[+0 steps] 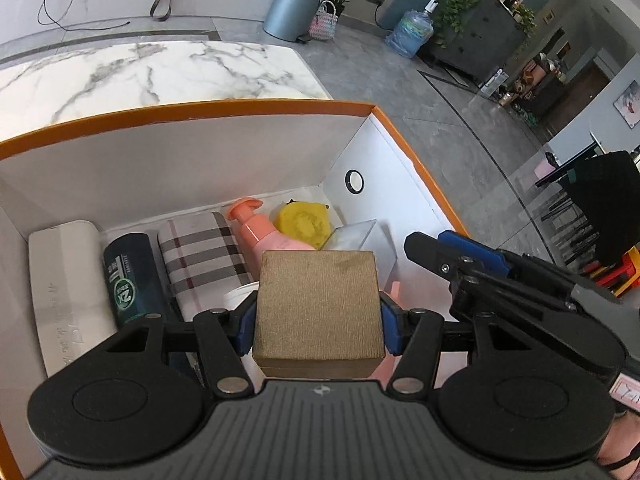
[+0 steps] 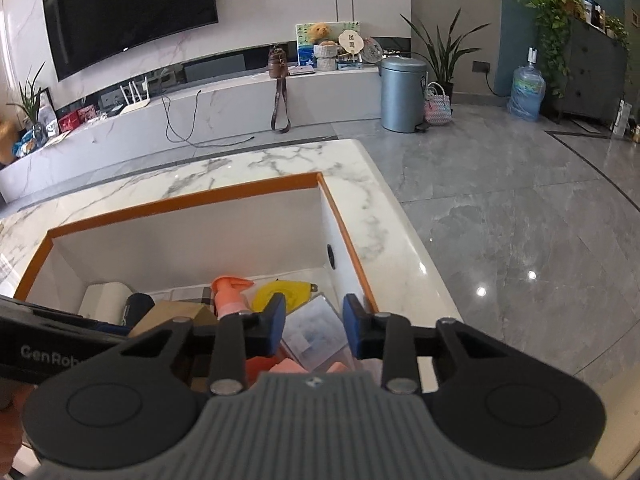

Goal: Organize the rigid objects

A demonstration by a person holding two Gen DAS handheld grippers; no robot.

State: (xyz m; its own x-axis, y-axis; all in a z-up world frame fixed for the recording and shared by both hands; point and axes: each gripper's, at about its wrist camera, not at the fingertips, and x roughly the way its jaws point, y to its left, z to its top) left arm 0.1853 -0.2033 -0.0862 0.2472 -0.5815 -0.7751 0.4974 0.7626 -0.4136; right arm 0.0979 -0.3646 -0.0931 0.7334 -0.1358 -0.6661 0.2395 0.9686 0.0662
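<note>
Above an orange-rimmed box [image 1: 256,105] on the marble desk [image 1: 152,76], a tan block [image 1: 318,304] is held clamped between the blue pads of the left claw [image 1: 318,320], tilted down toward the box's floor. Directly beneath and ahead of it, a pink pump bottle [image 1: 260,236], a plaid case [image 1: 200,256], a dark can [image 1: 130,272] and a white roll [image 1: 66,280] are laid side by side, their long axes running toward the far wall; a yellow item [image 1: 300,220] and a clear case [image 1: 360,240] fill the right corner. The right claw [image 2: 314,330] is seen empty over that corner, a narrow gap between its pads, nothing gripped. The left hand is judged nearer to any free spot.
</note>
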